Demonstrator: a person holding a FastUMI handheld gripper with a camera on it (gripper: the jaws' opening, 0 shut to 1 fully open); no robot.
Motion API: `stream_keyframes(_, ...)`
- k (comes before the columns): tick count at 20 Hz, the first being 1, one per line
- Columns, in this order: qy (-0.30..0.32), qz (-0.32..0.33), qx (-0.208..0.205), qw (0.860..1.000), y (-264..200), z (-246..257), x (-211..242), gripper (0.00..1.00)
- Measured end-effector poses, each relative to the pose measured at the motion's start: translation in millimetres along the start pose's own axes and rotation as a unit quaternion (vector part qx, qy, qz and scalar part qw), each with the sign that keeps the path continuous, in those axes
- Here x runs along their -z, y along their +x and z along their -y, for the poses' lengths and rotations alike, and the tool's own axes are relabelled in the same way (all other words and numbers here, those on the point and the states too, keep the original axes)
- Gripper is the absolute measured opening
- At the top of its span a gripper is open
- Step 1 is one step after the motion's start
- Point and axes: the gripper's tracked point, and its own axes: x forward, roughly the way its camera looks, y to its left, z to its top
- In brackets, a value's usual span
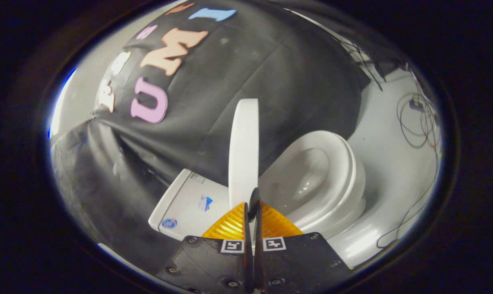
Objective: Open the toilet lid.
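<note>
lid (243,151) upright, edge-on | fingers (230,228) clamp its rim | bowl (312,179) exposed | tank (185,204) partly hidden

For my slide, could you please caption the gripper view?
Tongs shut on the edge of the raised toilet lid, held upright between the tank and the open bowl.

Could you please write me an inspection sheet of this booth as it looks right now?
Surface: pale floor, bare around the toilet.
Job's things: toilet lid raised edge-on, standing between the cistern and the open bowl.
Clutter: nothing seen.
Grippers: tongs with orange fingers closed on the lid's lower edge.
Cables: loose wires looped on the floor beyond the bowl.
Surroundings: black cloth wall behind the toilet.
</note>
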Motion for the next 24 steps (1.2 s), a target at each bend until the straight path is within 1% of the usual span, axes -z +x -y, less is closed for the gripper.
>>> stream_keyframes(3, -0.097, 0.004, 0.025, 0.995, 0, -16, -2, 0.03)
stream_keyframes(5, -0.134, 0.008, 0.035, 0.990, -1, -24, -6, 0.03)
stream_keyframes(7, -0.137, 0.010, 0.038, 0.990, -5, -27, -7, 0.03)
stream_keyframes(8, -0.137, 0.009, 0.041, 0.990, -4, -27, -7, 0.05)
stream_keyframes(11, -0.154, 0.010, 0.042, 0.987, -2, -35, -8, 0.06)
stream_keyframes(16, -0.215, 0.019, 0.058, 0.975, -4, -51, -7, 0.05)
stream_keyframes(24, -0.247, 0.040, 0.076, 0.965, -4, -79, -3, 0.05)
